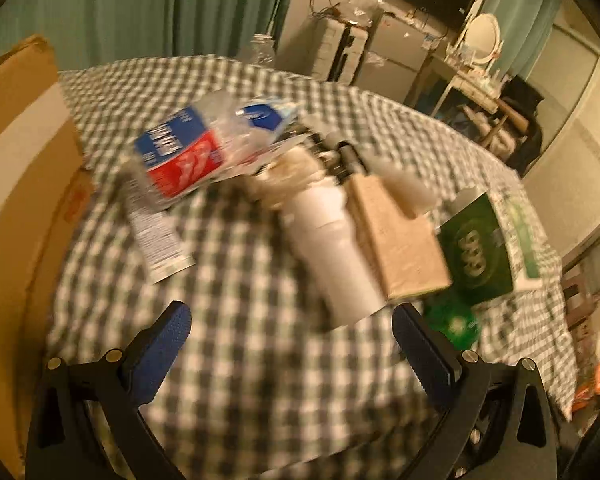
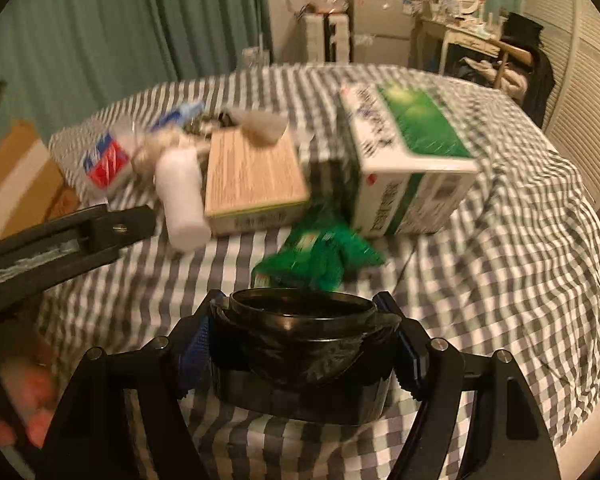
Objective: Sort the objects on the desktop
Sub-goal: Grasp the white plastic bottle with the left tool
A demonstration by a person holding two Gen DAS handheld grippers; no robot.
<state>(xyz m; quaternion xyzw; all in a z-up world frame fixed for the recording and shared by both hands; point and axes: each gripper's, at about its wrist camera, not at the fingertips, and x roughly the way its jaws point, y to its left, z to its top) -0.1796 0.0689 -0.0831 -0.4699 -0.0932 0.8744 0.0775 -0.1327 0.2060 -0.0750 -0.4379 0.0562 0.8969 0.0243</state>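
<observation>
My right gripper is shut on a dark, open-topped jar, held just above the checked tablecloth. My left gripper is open and empty over the cloth, in front of a pile of objects. The pile holds a white bottle lying down, a tan box, a red and blue packet, a white tube, a green box and a green crumpled wrapper. In the right wrist view the same white bottle, tan box, green wrapper and a large green and white carton lie beyond the jar.
A cardboard box stands at the table's left edge. The left gripper's arm crosses the left of the right wrist view. Curtains, a cabinet and a dressing table with a mirror stand behind the table. Both views are motion-blurred.
</observation>
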